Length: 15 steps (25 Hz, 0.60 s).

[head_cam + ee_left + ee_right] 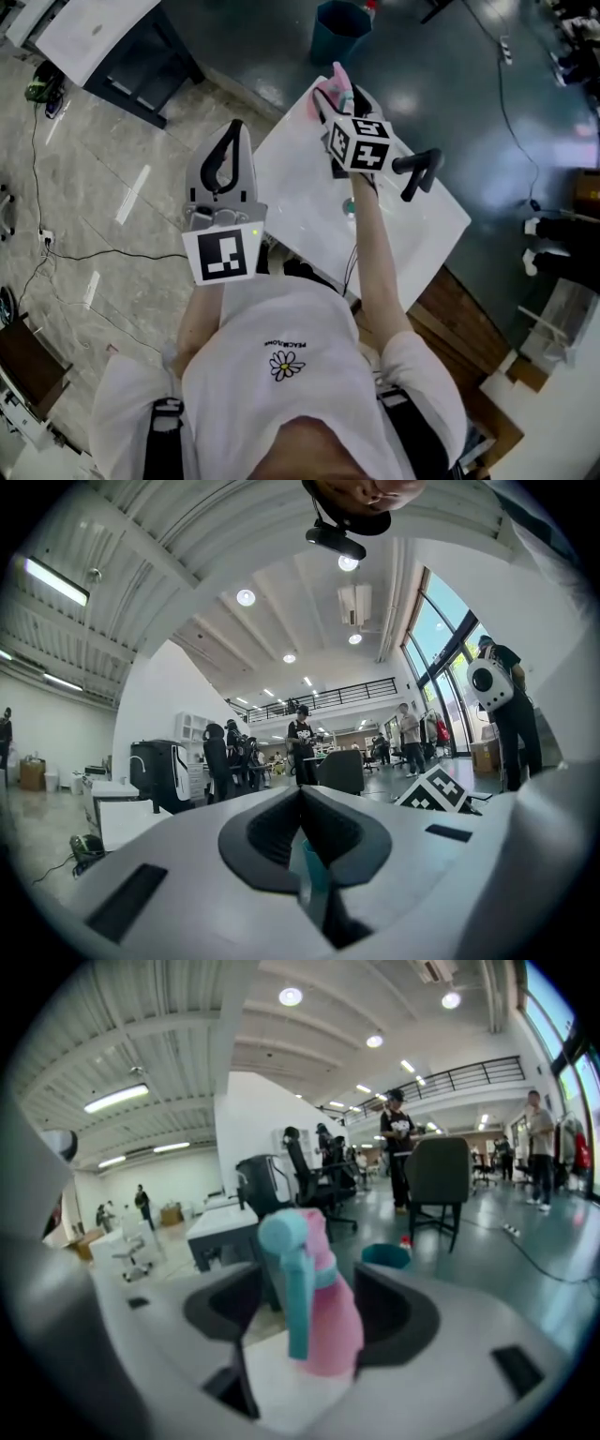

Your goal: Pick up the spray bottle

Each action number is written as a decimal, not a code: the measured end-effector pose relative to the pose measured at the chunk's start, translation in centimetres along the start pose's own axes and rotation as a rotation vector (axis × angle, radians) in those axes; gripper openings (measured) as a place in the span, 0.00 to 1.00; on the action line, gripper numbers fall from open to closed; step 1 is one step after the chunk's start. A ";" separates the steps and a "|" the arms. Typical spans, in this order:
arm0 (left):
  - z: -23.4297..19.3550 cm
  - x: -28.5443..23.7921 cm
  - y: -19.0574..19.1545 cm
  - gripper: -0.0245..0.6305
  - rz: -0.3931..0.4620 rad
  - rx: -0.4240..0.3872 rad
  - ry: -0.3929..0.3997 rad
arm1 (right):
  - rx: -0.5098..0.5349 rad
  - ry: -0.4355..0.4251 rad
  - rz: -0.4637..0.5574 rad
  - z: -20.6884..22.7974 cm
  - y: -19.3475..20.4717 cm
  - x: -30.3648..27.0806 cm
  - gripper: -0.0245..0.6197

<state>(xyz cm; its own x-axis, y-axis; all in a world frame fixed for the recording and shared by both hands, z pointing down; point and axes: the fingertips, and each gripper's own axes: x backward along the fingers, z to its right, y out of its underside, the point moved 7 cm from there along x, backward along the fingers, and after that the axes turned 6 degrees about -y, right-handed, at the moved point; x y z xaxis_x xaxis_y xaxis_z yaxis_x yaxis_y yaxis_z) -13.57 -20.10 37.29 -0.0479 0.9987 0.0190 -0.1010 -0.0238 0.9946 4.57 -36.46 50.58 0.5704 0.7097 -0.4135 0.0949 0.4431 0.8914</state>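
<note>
white table [300, 187] with spray bottle [333, 1321]

The head camera looks steeply down past the person's shirt [281, 319] from well above. It takes in the white surface [300, 197], with the left hand-held gripper [232, 141] at picture left and the right hand-held gripper [339, 98] further ahead, over the surface. Each gripper camera sits just behind its own jaws, so near that they fill the lower frame. The left one faces level across the hall. The right one tilts somewhat downward, with the spray bottle [333, 1321] close between its jaws and the teal bin [386, 1255] beyond them; the head view shows both too. Both gripper views share the dark chair [339, 771] and the railed balcony [319, 696], far beyond the jaws.
</note>
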 end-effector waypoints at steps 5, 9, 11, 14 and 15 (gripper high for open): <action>-0.9 -0.1 0.5 0.07 -0.018 0.013 -0.021 | -0.030 0.007 -0.043 0.6 1.3 -1.4 0.50; -1.3 -0.2 0.8 0.07 -0.024 0.016 -0.032 | -0.054 0.025 -0.067 1.2 2.6 -2.1 0.50; -1.3 -0.1 1.0 0.07 -0.021 0.021 -0.033 | -0.073 0.038 -0.079 1.6 3.4 -2.3 0.50; -1.4 0.0 1.2 0.07 -0.024 0.018 -0.032 | -0.099 0.049 -0.086 2.0 4.3 -2.6 0.50; -1.5 0.0 1.2 0.07 -0.026 0.016 -0.032 | -0.105 0.048 -0.084 2.0 4.4 -2.7 0.50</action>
<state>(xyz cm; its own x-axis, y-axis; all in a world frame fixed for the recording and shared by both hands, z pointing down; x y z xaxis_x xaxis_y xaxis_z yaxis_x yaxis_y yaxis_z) -15.16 -20.20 38.37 -0.0139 0.9999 -0.0041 -0.0864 0.0029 0.9963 5.11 -37.53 55.94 0.5237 0.6921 -0.4968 0.0536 0.5552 0.8300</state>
